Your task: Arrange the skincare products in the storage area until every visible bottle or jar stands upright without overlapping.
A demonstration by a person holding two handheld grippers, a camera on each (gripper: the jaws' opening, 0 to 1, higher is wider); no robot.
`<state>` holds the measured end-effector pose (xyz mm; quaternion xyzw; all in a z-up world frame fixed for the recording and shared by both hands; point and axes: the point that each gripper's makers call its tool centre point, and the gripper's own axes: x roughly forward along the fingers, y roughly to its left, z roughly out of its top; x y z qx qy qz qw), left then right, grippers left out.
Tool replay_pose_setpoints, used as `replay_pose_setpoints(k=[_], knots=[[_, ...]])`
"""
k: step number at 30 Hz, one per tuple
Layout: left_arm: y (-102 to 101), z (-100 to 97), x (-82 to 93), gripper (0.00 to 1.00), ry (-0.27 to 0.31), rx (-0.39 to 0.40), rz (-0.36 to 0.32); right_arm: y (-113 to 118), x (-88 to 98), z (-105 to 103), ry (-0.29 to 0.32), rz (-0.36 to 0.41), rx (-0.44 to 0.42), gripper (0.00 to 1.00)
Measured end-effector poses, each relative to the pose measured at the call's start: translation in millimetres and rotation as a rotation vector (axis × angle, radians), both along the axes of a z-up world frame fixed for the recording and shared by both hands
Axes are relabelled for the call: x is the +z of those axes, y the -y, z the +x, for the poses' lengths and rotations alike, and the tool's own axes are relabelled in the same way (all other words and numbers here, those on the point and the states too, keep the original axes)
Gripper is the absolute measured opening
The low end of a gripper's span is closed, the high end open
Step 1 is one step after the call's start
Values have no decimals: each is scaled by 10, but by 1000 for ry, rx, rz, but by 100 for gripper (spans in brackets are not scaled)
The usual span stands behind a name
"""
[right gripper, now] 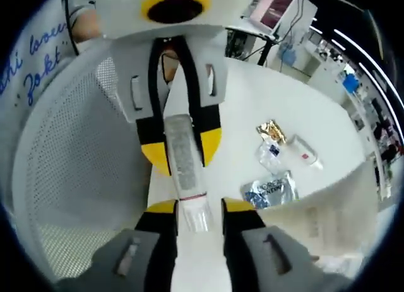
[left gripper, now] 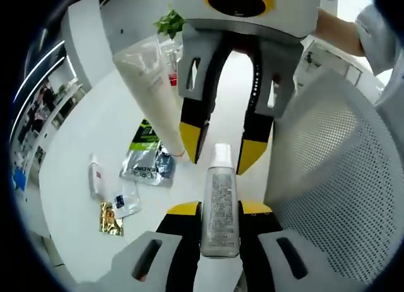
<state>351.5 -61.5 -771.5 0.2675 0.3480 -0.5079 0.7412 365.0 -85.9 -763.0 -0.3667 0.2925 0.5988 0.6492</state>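
a big round white table [left gripper: 95, 134] sits in a bright room. a green plant [left gripper: 169, 21] stands at its far edge. long light strips [right gripper: 353, 36] shine above. a computer screen [right gripper: 273, 8] glows on a desk behind.

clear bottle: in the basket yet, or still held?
Held, not in. Bottle sits between the left gripper jaws, with the right gripper at its cap, beside the mesh basket.

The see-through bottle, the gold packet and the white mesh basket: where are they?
See-through bottle [left gripper: 221, 207]: left gripper view, its printed label.
Gold packet [left gripper: 111, 219]: left gripper view, its middle.
White mesh basket [left gripper: 341, 197]: left gripper view, its wall.
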Motion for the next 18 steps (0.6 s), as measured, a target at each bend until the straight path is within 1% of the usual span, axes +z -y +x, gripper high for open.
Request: replay_pose_setpoints(k=[2, 3, 5, 6, 9, 10, 12, 14, 18], knots=[[-16, -14, -7, 18, -4, 1, 1, 62, -10, -34, -17, 1, -14, 26], [-22, -11, -7, 18, -3, 7, -4, 92, -23, -41, -27, 13, -44, 26], [-34, -9, -4, 18, -9, 16, -11, 150, -52, -51, -34, 15, -67, 26], [-39, -6, 1, 18, -10, 19, -13, 190, -72, -60, -51, 23, -98, 27], [-48, -13, 36, 18, -16, 19, -25, 270, -100, -35, -52, 48, -148, 28], [-44, -16, 50, 18, -16, 17, -32, 294, -111, -15, -37, 56, -154, 28], [-24, -21, 84, 18, -20, 14, -49, 300, -129, -13, -28, 71, -155, 28], [2, -29, 105, 18, -22, 8, -58, 282, -152, -38, -42, 83, -153, 28], [50, -48, 168, 18, -17, -5, -81, 243, -201, -75, -37, 82, -132, 28]])
